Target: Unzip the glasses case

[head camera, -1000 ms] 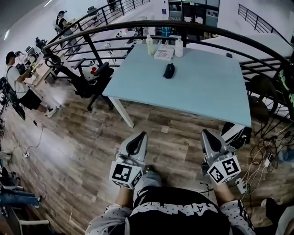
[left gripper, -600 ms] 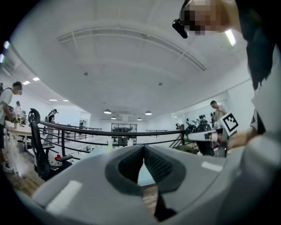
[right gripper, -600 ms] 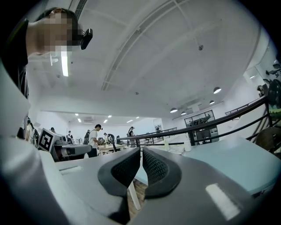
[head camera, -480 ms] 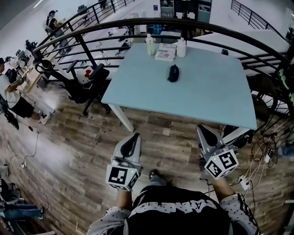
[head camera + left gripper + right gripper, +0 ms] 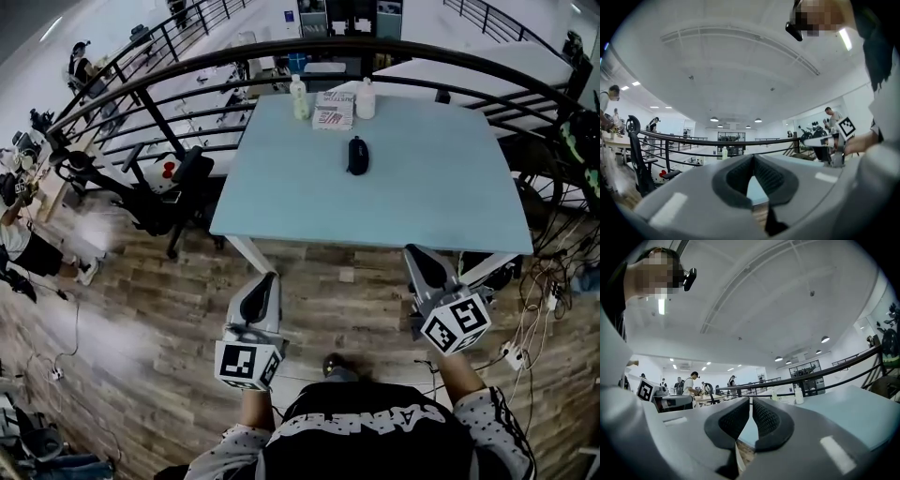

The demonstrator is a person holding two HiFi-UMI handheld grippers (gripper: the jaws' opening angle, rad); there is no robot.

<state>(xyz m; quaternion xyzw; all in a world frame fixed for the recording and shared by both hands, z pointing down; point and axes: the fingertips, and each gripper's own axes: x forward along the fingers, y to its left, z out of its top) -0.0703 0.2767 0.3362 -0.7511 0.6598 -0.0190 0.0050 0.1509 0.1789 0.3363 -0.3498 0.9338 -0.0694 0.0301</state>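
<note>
1. The left claw [image 5: 265,278] and the right claw [image 5: 413,253] are both pressed together and empty, short of the surface's [image 5: 422,202] near edge.
2. The glasses case [image 5: 357,156] lies near the far edge, midway along it. Reach in, pin it with one claw and work the zip with the other.

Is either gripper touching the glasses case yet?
No, the glasses case lies on the table, while the left gripper and right gripper are over the floor.
</note>
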